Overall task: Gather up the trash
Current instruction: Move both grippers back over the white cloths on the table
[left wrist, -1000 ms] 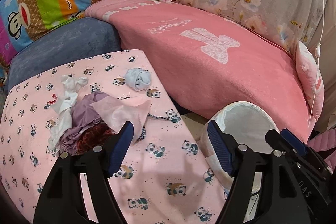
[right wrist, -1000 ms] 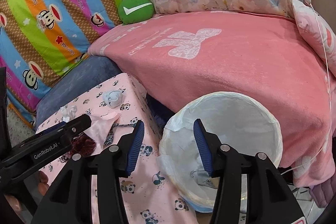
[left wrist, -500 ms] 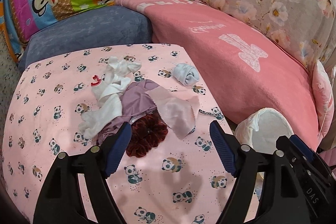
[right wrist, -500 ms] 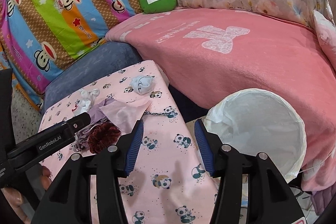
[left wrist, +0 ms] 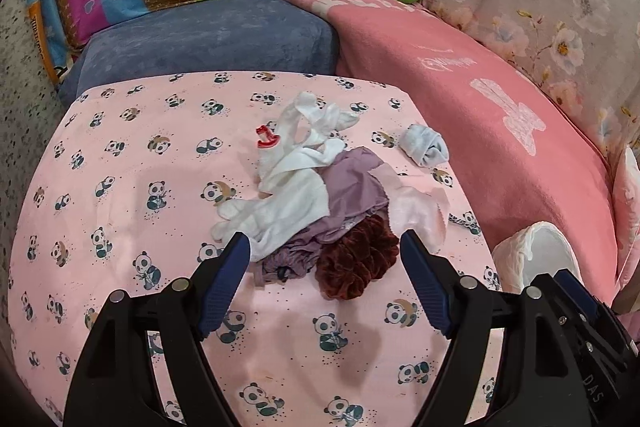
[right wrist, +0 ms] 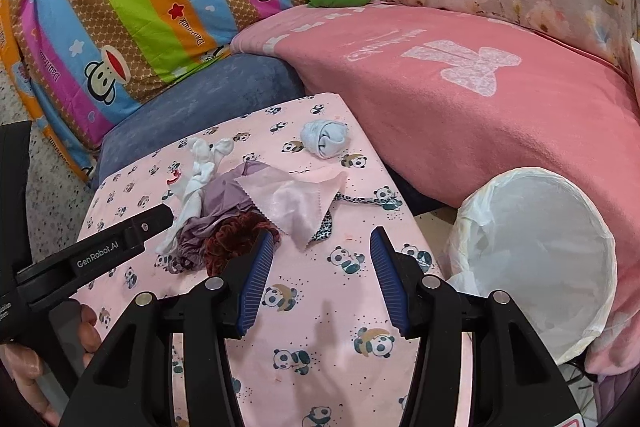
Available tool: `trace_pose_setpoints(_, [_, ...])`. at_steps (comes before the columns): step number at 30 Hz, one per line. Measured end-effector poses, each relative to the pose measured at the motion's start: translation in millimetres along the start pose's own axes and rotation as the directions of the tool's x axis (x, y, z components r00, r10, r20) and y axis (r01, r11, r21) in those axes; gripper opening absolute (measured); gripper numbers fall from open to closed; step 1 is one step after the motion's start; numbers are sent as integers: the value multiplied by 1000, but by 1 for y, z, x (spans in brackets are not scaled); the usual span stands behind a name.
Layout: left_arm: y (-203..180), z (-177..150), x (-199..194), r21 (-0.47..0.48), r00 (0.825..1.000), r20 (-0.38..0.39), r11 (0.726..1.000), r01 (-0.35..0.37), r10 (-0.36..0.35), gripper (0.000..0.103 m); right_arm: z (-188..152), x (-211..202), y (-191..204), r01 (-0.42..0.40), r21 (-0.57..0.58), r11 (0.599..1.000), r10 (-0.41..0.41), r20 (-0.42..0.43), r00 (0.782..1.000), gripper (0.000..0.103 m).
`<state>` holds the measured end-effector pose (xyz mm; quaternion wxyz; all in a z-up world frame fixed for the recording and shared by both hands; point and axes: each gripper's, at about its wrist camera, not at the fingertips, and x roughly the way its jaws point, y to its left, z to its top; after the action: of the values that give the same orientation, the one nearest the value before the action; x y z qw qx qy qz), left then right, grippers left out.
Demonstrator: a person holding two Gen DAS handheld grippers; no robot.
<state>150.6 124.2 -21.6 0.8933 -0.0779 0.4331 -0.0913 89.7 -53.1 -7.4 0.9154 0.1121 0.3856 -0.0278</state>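
Trash pile [left wrist: 320, 203]: a heap of rags in the middle of the panda-print table [left wrist: 120, 187], none of it lifted yet, so by my reading most of the collecting is left.
Bin [right wrist: 536, 259]: a white-lined basket just beside the table's right edge, below the pink sofa blanket [right wrist: 480, 87]; its liner looks bare in the part shown.
White cloth [left wrist: 288, 187]: twisted, on the left of the heap, overlapping the purple cloth [left wrist: 356, 183].
Pale pink cloth [right wrist: 296, 203]: draped on the right of the heap.
Dark red scrunchie [left wrist: 356, 259]: at the near edge.
Rolled blue sock [left wrist: 426, 147]: apart, toward the sofa.
Left gripper [left wrist: 324, 267]: fingers spread wide, holding nothing, hovering at the heap's near side.
Right gripper [right wrist: 322, 279]: parted, empty, over bare table.
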Motion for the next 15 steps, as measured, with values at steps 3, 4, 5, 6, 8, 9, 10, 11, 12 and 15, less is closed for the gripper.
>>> trace_pose_setpoints(3, [14, 1, 5, -28, 1000, -14, 1000, -7, 6, 74, -2, 8, 9, -7, -13, 1000, 7, -15, 1000, 51])
trace_pose_setpoints(4, [18, 1, 7, -38, 1000, -20, 999, -6, 5, 74, -2, 10, 12, -9, -15, 1000, 9, -19, 1000, 51])
trace_pose_setpoints(5, [22, 2, 9, -45, 1000, -24, 999, -5, 4, 74, -3, 15, 15, -13, -18, 1000, 12, -27, 1000, 51])
trace_pose_setpoints(6, [24, 2, 11, -49, 1000, -26, 999, -8, 7, 74, -4, 18, 16, -15, -19, 1000, 14, -32, 999, 51])
trace_pose_setpoints(8, [29, 5, 15, -57, 999, -32, 998, -4, 3, 74, -5, 23, 20, -19, -22, 1000, 18, -41, 999, 51])
trace_pose_setpoints(9, [30, 6, 17, -58, 999, -34, 998, -3, 1, 74, -5, 26, 22, -21, -24, 999, 20, -46, 999, 51])
trace_pose_setpoints(10, [30, 8, 19, -57, 999, -35, 998, 0, -2, 74, -5, 30, 25, -23, -27, 999, 22, -50, 999, 51])
trace_pose_setpoints(11, [30, 10, 21, -54, 999, -36, 999, 4, -6, 74, -5, 33, 26, -24, -28, 999, 22, -54, 998, 51])
trace_pose_setpoints(12, [29, 12, 24, -51, 999, -38, 999, 8, -10, 74, -5, 35, 28, -25, -30, 999, 23, -57, 998, 51])
trace_pose_setpoints(15, [29, 16, 33, -49, 998, -50, 998, 28, -30, 73, -3, 43, 31, -26, -32, 999, 24, -65, 998, 51])
